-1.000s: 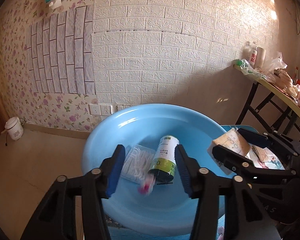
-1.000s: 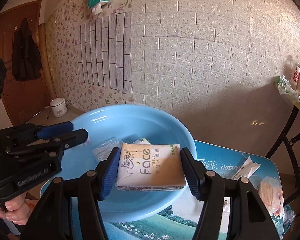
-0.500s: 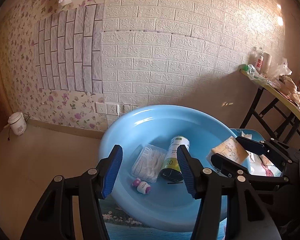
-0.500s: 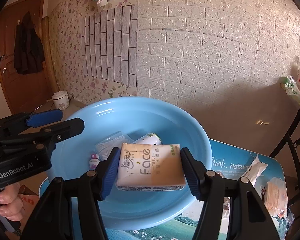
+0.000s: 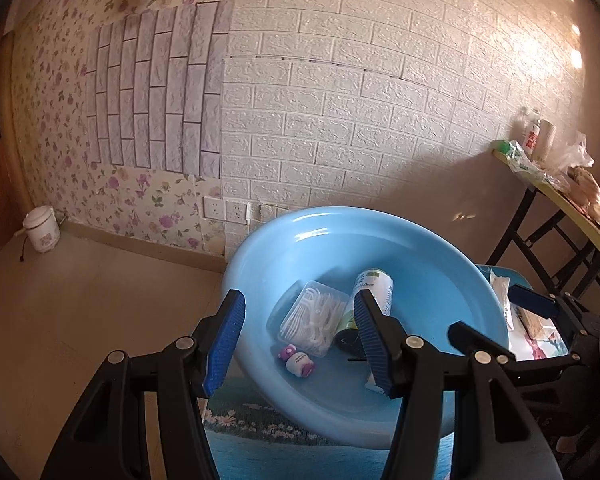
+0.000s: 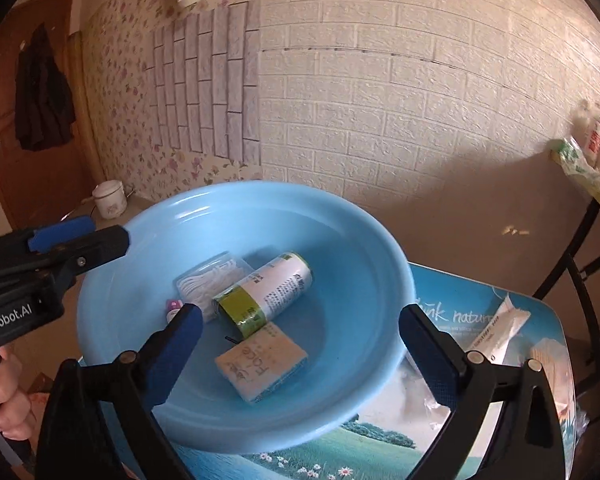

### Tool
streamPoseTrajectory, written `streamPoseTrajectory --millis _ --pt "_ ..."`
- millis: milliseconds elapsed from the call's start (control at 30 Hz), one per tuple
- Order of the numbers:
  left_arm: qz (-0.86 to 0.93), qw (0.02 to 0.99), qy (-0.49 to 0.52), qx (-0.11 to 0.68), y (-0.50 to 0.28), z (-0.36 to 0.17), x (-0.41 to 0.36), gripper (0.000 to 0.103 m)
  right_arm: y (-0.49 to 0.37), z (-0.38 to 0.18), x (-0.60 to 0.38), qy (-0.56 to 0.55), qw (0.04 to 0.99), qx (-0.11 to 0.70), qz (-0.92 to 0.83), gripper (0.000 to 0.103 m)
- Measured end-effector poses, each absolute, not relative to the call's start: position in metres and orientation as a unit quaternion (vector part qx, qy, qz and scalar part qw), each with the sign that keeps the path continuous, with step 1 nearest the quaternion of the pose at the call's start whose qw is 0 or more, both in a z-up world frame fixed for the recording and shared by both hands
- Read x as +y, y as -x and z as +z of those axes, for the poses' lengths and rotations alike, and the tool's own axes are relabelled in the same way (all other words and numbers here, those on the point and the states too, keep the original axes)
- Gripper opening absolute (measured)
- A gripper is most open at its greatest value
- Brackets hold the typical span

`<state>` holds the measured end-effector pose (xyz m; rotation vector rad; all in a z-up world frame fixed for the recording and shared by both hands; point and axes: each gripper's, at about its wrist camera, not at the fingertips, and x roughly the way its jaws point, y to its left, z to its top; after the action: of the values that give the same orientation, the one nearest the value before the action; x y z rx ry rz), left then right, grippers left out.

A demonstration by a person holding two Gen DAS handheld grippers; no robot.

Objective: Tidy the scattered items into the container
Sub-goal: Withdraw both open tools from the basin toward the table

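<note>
Four items are lying inside the blue basin (image 6: 388, 280): a tissue pack (image 6: 262, 362), a green-labelled roll (image 6: 266, 294), a clear floss-pick box (image 6: 212, 278) and a small pink-capped bottle (image 5: 298, 360). Right gripper (image 6: 298, 354) is opening wide above the pack, gripping nothing. Left gripper (image 5: 300, 338) is hovering partly open, empty, over the rim.
</note>
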<state>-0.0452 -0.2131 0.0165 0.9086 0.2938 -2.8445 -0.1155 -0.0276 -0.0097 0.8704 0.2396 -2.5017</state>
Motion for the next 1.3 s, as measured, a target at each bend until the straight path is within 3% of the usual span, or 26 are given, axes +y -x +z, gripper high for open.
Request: streamPoseTrajectory --millis 600,1300 --pt "-0.945 0.047 -0.313 0.077 0.034 0.033 -0.204 0.057 0.095 0.018 -0.005 -0.312 0.212 0.030 -0.926 0.099" --pt "-0.947 0.065 -0.303 0.089 0.036 0.052 -0.200 0.057 0.082 0.040 -0.011 -0.270 0.250 0.060 -0.928 0.099"
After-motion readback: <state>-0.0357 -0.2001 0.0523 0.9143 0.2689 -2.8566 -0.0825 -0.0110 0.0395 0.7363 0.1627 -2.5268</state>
